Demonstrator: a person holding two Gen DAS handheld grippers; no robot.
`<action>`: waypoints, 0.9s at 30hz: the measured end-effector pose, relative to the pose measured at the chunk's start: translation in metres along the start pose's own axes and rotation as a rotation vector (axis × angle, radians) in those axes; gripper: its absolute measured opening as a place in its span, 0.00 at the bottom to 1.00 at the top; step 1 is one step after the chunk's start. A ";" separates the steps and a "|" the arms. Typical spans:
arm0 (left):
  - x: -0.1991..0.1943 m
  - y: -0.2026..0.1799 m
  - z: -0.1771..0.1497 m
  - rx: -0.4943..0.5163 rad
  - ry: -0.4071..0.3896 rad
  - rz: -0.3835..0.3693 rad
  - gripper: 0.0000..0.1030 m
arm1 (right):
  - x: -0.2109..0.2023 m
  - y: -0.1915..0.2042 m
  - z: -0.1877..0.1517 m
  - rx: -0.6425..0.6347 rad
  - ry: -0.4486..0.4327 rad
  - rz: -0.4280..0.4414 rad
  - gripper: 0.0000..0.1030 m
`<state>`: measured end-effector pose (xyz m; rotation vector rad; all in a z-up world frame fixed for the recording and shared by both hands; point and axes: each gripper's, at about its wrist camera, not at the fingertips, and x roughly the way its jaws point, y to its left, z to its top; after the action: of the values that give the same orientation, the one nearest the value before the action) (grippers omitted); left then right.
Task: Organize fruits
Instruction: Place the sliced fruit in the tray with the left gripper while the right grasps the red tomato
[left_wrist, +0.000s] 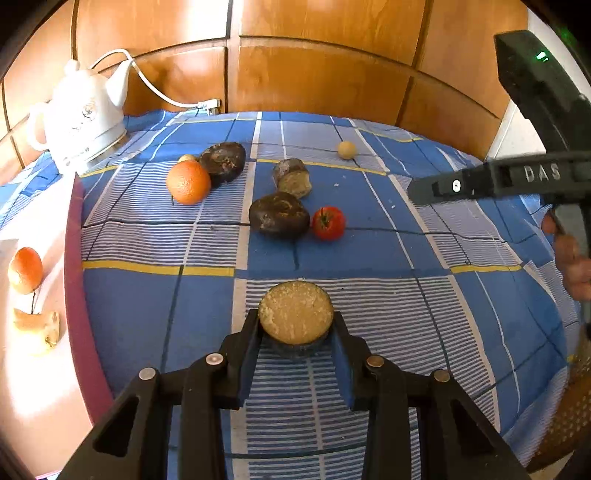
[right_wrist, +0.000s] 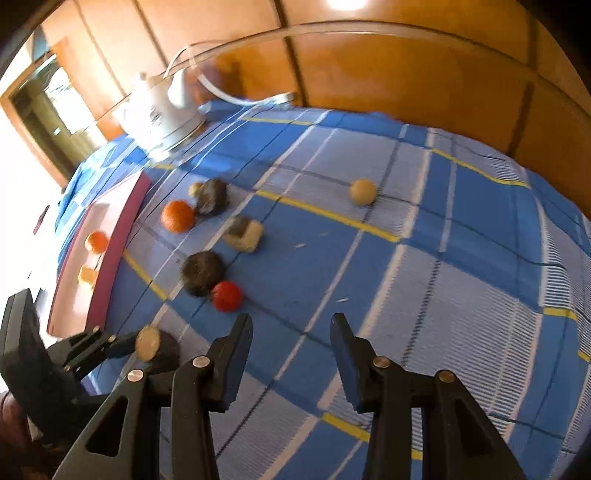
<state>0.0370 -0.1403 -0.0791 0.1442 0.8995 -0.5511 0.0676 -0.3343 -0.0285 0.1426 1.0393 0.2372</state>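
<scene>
Fruit half, dark-skinned with a pale grainy cut face (left_wrist: 295, 317), sits pinched between the left gripper's (left_wrist: 295, 332) black fingers, low over the blue checked tablecloth (left_wrist: 369, 295). It looks light, firm and crumbly; the rind sides suit gripping. Beyond it lie a red tomato (left_wrist: 328, 223) and an orange (left_wrist: 188, 182). The right gripper (right_wrist: 291, 332) hangs parted, empty. Wood panelling stands behind.

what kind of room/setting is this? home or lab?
Likely a home, perhaps a dining or kitchen corner: a blue checked tablecloth on the table, a white electric kettle with its cord, and wood-panelled walls behind.
</scene>
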 end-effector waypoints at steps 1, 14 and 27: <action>0.000 0.000 0.000 -0.003 -0.004 -0.003 0.35 | 0.002 0.005 -0.001 -0.017 0.005 0.011 0.43; 0.000 0.007 -0.001 -0.040 -0.017 -0.041 0.36 | 0.046 0.068 0.014 -0.259 0.095 -0.038 0.43; -0.001 0.007 -0.002 -0.043 -0.022 -0.047 0.36 | 0.058 0.077 0.002 -0.339 0.157 -0.104 0.26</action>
<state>0.0384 -0.1329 -0.0803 0.0779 0.8944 -0.5760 0.0880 -0.2442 -0.0586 -0.2395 1.1427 0.3299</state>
